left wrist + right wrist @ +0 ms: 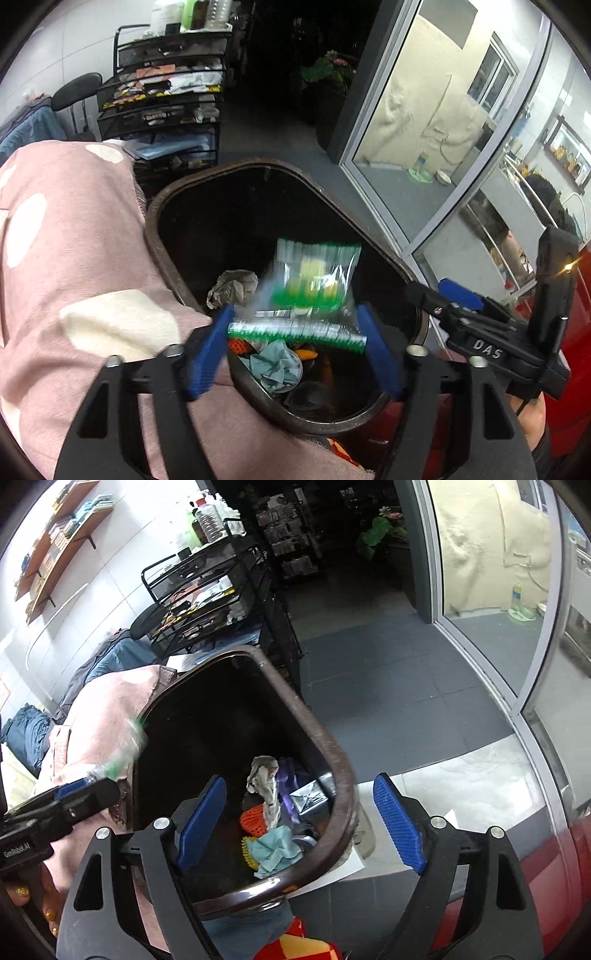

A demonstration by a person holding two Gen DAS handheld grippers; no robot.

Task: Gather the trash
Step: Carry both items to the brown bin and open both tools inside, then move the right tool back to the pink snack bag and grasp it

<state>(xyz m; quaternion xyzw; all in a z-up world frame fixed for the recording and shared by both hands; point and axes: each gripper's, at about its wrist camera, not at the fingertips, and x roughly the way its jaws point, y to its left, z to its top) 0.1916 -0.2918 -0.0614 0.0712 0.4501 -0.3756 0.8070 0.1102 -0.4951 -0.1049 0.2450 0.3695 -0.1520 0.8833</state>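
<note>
Left gripper [295,341]: blue-padded jaws spread wide over the mouth of the bin. A clear snack wrapper [314,291] with green print lies between the pads, blurred; its lower green edge spans from one pad to the other, and whether the pads still press on it cannot be told.

Right gripper [301,825]: jaws wide apart, nothing between the pads. Its left finger sits over the bin's interior, the right finger outside the rim.

Dark brown trash bin [343,771]: open top, standing against a pink cushion [85,266] with cream spots. Contents: crumpled grey paper [264,775], teal crumpled tissue [275,851], orange mesh piece [253,821], silver foil packet [308,797], purple scrap [286,775].

Wrapper position: above the trash in the bin, at the left gripper's fingertips.
</note>
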